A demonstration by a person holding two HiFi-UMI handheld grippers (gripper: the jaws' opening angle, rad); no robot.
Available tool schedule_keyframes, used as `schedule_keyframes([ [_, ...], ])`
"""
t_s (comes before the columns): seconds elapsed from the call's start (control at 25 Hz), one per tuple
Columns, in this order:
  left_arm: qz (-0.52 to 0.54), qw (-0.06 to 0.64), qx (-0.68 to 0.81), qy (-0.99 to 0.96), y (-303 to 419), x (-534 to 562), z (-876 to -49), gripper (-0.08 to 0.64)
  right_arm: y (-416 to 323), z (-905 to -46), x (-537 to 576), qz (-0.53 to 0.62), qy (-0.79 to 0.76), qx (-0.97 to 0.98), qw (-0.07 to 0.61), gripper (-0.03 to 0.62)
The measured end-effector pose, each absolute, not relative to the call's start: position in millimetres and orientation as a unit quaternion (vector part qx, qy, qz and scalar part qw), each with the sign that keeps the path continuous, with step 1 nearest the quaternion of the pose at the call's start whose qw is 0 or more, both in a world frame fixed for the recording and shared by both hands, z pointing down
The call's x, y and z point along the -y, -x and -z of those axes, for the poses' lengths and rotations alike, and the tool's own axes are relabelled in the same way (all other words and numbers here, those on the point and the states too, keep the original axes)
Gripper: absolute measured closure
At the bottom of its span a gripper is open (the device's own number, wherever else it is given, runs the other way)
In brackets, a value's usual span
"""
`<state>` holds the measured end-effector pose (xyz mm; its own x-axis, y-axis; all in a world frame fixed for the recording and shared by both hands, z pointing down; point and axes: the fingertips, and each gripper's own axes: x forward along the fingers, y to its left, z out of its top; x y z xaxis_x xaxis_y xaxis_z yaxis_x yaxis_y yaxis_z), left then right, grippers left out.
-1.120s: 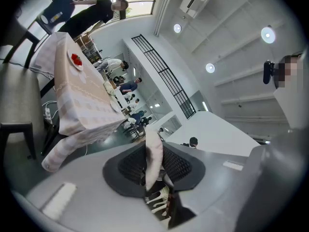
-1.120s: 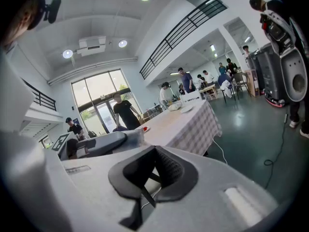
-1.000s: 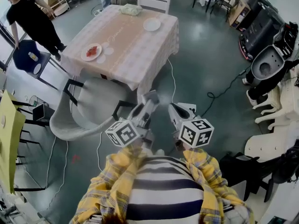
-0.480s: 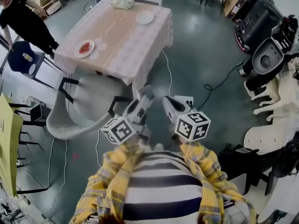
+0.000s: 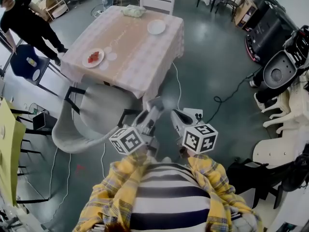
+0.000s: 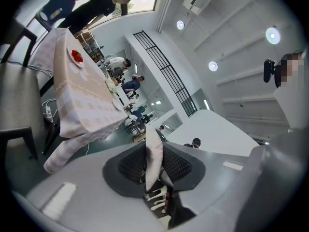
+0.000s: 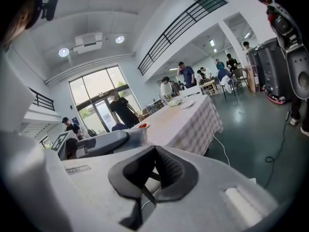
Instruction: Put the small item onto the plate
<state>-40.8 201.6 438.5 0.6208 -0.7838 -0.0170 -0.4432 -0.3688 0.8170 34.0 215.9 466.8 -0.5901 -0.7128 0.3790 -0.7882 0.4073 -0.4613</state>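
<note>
As the left gripper clamps, small item sits between its pads

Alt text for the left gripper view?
The left tongs clamp a small pale flat item between their dark pads. Beyond, upper left, stands a cloth-covered table with a plate of red food.

The small item is a thin, pale pinkish-white slip. It stands on edge, pinched between the jaws of the left gripper, off the near corner of the table and well short of it. On the table a white plate sits near the far edge. A second plate, bearing red pieces, sits by the left edge.
</note>
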Motion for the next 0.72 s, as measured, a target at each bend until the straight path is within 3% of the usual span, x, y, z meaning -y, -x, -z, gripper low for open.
schedule_keyframes([
  [0.72,0.199,0.417,0.368,-0.807,103.0,-139.7,-451.9,0.474,12.3,-470.5,-134.8,-0.311,-0.469,0.824,0.063,0.595],
])
